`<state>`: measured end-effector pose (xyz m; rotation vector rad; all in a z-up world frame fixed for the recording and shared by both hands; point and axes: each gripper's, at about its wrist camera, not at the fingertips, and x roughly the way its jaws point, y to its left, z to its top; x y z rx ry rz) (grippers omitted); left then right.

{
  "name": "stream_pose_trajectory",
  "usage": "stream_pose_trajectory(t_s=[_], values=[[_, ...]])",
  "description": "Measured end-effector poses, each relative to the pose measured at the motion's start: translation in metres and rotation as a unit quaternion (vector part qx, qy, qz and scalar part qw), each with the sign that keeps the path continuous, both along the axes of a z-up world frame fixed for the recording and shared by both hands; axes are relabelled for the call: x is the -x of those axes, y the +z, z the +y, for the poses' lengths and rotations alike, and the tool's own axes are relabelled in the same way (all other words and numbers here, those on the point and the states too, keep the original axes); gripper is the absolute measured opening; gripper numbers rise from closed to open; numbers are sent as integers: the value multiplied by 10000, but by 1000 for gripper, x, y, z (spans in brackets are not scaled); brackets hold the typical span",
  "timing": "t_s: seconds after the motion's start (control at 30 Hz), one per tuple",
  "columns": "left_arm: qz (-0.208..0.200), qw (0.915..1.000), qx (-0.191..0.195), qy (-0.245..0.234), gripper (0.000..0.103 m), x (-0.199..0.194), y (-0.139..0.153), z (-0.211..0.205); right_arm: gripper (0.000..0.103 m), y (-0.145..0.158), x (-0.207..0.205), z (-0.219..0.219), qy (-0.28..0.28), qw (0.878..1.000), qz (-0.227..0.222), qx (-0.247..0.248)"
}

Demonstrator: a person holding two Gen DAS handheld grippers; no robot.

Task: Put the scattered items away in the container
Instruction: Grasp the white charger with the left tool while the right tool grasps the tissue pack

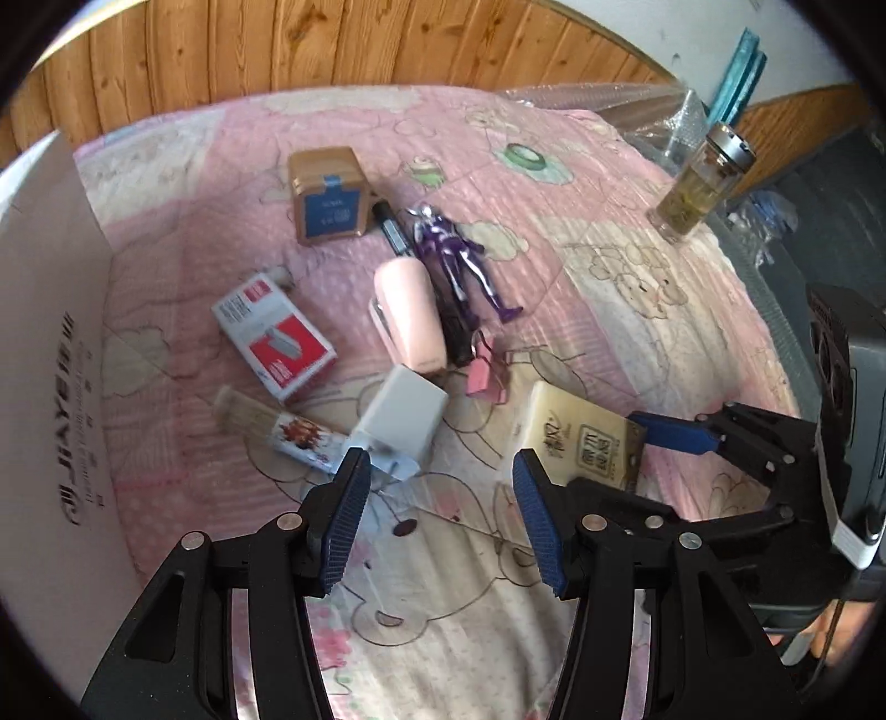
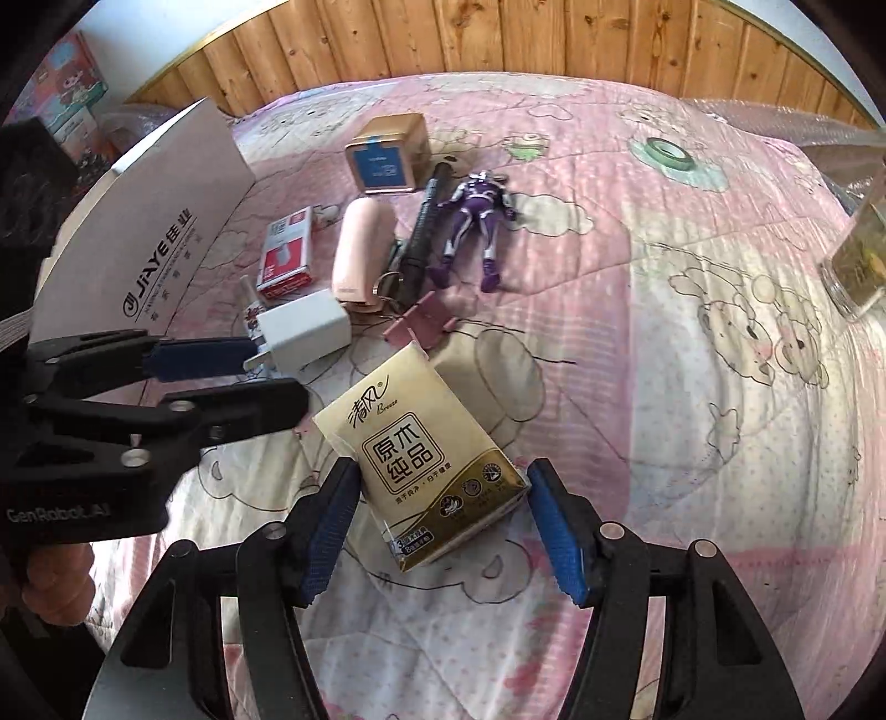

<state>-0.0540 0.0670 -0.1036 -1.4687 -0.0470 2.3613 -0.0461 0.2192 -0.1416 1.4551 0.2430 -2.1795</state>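
Note:
A gold tissue pack [image 2: 426, 454] lies on the pink bedspread between the fingers of my right gripper [image 2: 443, 482]. The blue pads stand close to its edges, jaws open. My left gripper [image 1: 437, 471] hangs open over the bedspread, just short of a white charger [image 1: 401, 415] and a printed stick packet [image 1: 277, 426]. In the right wrist view the left gripper [image 2: 274, 376] reaches the charger [image 2: 304, 332] from the left. The white cardboard box [image 1: 55, 332] stands at the left edge. A red-white box [image 1: 277, 332], pink case [image 1: 410, 315], purple figure [image 1: 459, 260] and pink clip [image 1: 482, 371] lie scattered.
Further back are a brown and blue tin [image 1: 329, 194], a black pen [image 1: 393, 227] and a green tape roll [image 1: 526, 155]. A glass bottle [image 1: 698, 188] stands at the right edge of the bed. A wooden headboard [image 2: 498, 39] runs behind. A hand [image 2: 50, 576] holds the left gripper.

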Motion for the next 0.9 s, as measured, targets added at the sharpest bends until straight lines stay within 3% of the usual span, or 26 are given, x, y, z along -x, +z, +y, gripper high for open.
stream_pose_trajectory(t_s=[0.2,0.33,0.43,0.53,0.73,0.8,0.87,0.9], values=[[144,9991,315,248,57,15,-15,-5,66,-2,4,3,14,10000,23,54],[343,9985,436,18,57,15,-27,11,79,-7,10,3,23,9999,-22,163],[81,9998,125,-152,57,12,-27,15,79,-10,12,5,18,9997,-102,229],[261,9984,484,-91,57,11,-29,16,79,-6,10,10,76,9996,-42,270],[343,9984,445,115,56,12,-39,20,80,-8,13,9,145,9994,77,302],[367,9982,432,216,43,13,-39,19,79,-9,12,9,175,9993,69,337],[350,9981,419,290,31,15,-39,17,70,-8,12,8,236,9988,4,422],[313,9983,351,353,31,16,-39,13,70,-7,11,6,251,9989,7,405]])
